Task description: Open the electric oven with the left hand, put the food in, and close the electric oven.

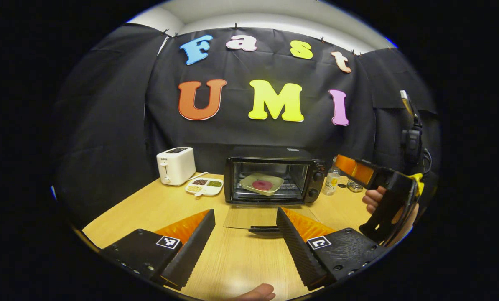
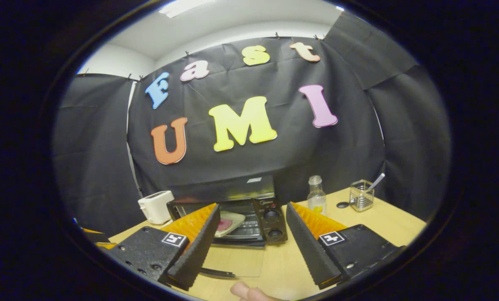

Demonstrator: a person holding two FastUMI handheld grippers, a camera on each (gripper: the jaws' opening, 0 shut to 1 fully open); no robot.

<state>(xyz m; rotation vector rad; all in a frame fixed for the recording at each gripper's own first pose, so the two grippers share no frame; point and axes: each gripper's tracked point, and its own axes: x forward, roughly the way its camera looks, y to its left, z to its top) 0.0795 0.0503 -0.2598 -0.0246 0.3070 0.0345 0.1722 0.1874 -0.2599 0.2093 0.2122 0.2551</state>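
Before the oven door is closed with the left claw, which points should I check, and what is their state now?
1. Oven door fully open, lying flat: ok.
2. Plate with food on the rack inside the oven: ok, though it sits tilted.
3. Left claw open and empty, ready for the door handle: ok.
4. Right claw open, holding nothing: ok.
5. Right claw outside the door's swing path: cannot tell.
6. Bottle beside the oven stands apart from the door: ok.

Black oven [image 1: 274, 175] w/ pink food [image 1: 262, 184] — white toaster [image 1: 175, 165], orange-black fingers [image 1: 193, 246].
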